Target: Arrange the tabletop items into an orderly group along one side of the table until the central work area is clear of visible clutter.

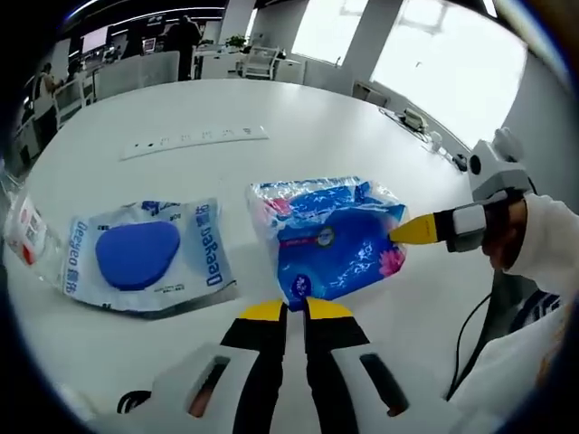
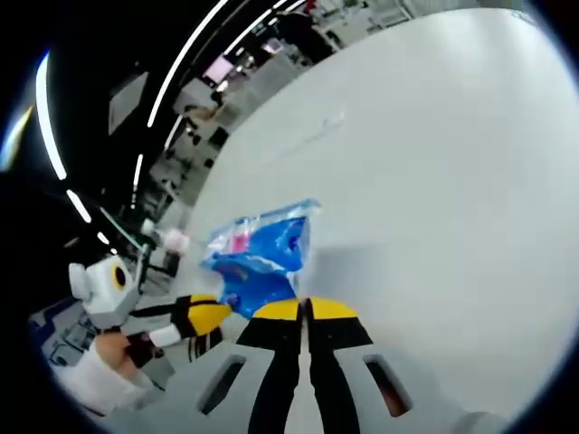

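Observation:
A blue and white tissue pack [image 1: 330, 240] with pink flowers sits just beyond my left gripper [image 1: 297, 311], whose yellow-tipped jaws are shut on the pack's near corner. From the right, my right gripper [image 1: 418, 231] reaches in and its tip meets the pack's right edge. In the right gripper view the same pack [image 2: 258, 249] hangs a little above the white table [image 2: 434, 181] and casts a shadow. There my right gripper [image 2: 306, 310] is shut at its lower edge, and the left gripper [image 2: 204, 316] comes in from the left.
A flat clear packet with a blue oval [image 1: 145, 258] lies left of the tissue pack. A small red-printed packet [image 1: 27, 233] sits at the table's left edge. A long white strip [image 1: 194, 142] lies farther back. A white sleeve [image 1: 547, 249] is at right.

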`<state>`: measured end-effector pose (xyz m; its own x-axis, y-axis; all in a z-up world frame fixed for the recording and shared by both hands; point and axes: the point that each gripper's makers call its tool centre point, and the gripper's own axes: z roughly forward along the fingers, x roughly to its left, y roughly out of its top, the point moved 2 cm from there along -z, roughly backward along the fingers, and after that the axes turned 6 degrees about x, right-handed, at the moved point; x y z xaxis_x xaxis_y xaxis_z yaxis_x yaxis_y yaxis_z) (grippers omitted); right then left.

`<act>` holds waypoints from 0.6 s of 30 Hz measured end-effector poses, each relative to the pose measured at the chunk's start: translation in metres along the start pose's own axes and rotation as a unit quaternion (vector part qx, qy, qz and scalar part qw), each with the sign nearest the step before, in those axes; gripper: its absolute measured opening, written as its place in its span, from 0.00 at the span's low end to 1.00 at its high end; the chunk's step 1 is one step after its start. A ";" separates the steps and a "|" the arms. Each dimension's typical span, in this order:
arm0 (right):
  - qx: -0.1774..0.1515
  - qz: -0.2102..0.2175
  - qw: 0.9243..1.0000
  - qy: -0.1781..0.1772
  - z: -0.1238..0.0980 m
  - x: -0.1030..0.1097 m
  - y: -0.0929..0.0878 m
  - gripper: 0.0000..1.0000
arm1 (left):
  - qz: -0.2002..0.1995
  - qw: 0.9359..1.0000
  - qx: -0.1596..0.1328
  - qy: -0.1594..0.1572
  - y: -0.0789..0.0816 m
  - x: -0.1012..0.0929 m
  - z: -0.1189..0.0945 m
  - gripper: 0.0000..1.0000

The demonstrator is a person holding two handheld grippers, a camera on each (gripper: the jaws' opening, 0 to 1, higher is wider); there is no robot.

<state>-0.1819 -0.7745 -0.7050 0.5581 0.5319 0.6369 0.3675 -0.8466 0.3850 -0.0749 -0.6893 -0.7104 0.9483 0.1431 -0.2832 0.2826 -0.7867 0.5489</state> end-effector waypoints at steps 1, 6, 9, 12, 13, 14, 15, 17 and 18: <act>0.001 0.000 1.000 -0.001 0.001 -0.001 0.001 0.00 | -0.004 1.000 0.001 0.001 0.001 0.001 0.002 0.04; 0.009 0.000 1.000 -0.009 0.012 -0.011 0.008 0.00 | -0.033 0.999 0.007 0.003 0.006 0.006 0.013 0.04; 0.015 -0.004 1.000 -0.020 0.019 -0.017 0.014 0.00 | -0.054 0.999 0.009 0.003 0.008 0.009 0.023 0.04; 0.015 -0.007 1.000 -0.021 0.027 -0.020 0.024 0.00 | -0.067 0.998 0.008 0.014 0.009 0.013 0.029 0.04; 0.016 -0.007 1.000 -0.021 0.029 -0.021 0.026 0.00 | -0.071 0.997 0.008 0.017 0.009 0.014 0.030 0.04; 0.016 -0.006 1.000 -0.021 0.033 -0.021 0.028 0.00 | -0.082 0.996 0.009 0.020 0.009 0.016 0.032 0.04; 0.017 -0.006 1.000 -0.023 0.035 -0.022 0.029 0.00 | -0.085 0.996 0.009 0.020 0.009 0.016 0.033 0.04; 0.017 -0.005 1.000 -0.024 0.039 -0.024 0.031 0.00 | -0.093 0.995 0.008 0.022 0.010 0.019 0.036 0.04; 0.018 -0.003 1.000 -0.024 0.042 -0.025 0.031 0.00 | -0.097 0.995 0.006 0.024 0.011 0.022 0.037 0.04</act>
<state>-0.1530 -0.8134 -0.7365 0.5903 0.5380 0.6017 0.3971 -0.8426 0.3637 -0.0565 -0.7173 -0.7394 0.8819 0.3220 -0.3444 0.4599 -0.7481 0.4783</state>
